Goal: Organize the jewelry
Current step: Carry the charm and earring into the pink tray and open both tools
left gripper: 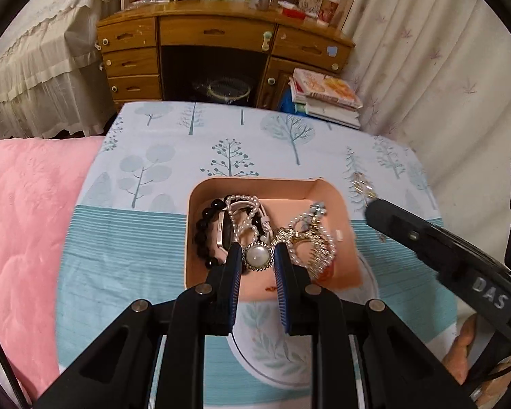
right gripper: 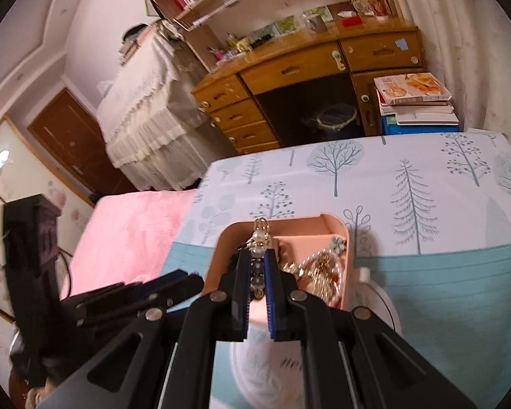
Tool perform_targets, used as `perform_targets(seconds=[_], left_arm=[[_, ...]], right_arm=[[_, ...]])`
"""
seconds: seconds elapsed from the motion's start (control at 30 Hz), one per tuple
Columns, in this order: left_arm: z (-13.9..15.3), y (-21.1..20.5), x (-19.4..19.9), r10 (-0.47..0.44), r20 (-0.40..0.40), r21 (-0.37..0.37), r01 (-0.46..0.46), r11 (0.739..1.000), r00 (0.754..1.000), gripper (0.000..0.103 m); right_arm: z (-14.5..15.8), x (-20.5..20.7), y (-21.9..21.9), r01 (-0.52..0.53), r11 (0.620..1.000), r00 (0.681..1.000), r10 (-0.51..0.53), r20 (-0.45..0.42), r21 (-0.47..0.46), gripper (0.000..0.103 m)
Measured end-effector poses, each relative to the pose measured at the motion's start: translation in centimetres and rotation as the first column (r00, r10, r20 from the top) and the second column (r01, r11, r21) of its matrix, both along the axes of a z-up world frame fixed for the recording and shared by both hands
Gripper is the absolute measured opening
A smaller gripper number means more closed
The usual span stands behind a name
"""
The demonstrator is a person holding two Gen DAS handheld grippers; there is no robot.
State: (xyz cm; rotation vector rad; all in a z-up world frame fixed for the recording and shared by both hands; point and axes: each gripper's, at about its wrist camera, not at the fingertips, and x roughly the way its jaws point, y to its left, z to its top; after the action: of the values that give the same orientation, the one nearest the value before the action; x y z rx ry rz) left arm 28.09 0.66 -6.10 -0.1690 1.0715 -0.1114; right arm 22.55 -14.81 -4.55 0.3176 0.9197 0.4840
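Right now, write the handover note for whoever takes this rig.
Left tool: closed on the round pearl brooch, above the pink box.
Right tool: shut on a small gold-and-pearl piece, also over the box.
In the box: black bead bracelet, watch, pearl strand, gold pieces.
Done: two pieces lifted.
Left: place both, sort the rest.

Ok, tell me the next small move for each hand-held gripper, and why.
Probably carry both pieces clear of the pink box and set them on the tree-print cloth. The left hand-held gripper is clamped on a round pearl brooch, and the right hand-held gripper is shut on a pearl-and-gold earring. Both hang over the tangled jewelry.
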Motion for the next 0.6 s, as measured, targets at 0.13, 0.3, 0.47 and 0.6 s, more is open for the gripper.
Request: perform_targets(seconds=[0.13,0.3,0.47,0.6], left_arm=[[-2.1,-0.1,1.5,-0.001,-0.025,-0.009,0.001,1.0,1.0,0.024],[-2.4,0.0,1.1,-0.01,0.017,0.002,0.01,1.0,1.0,0.067],[-2.4,0.3,0.3,-0.017,0.035,0.018,0.017,1.0,0.999,0.067],[-2.3,0.9,-0.7,-0.004,0.046,0.024,0.002,1.0,0.999,0.067]], right_arm=[[-2.3,2.6,1.2,0.033,0.999,0.999,-0.033,-0.017,-0.034,0.008],[-4.3,3.9,1.3,0.058,0.997,0.995,-0.061,-0.074,-0.041,0.009],[-4.6,3.0,1.0,0.069,0.996,0.996,-0.072,-0.055,-0.056,0.009],[-4.1,1.6,0.5,0.078,0.996,0.996,-0.079,-0.039,-0.035,0.009]])
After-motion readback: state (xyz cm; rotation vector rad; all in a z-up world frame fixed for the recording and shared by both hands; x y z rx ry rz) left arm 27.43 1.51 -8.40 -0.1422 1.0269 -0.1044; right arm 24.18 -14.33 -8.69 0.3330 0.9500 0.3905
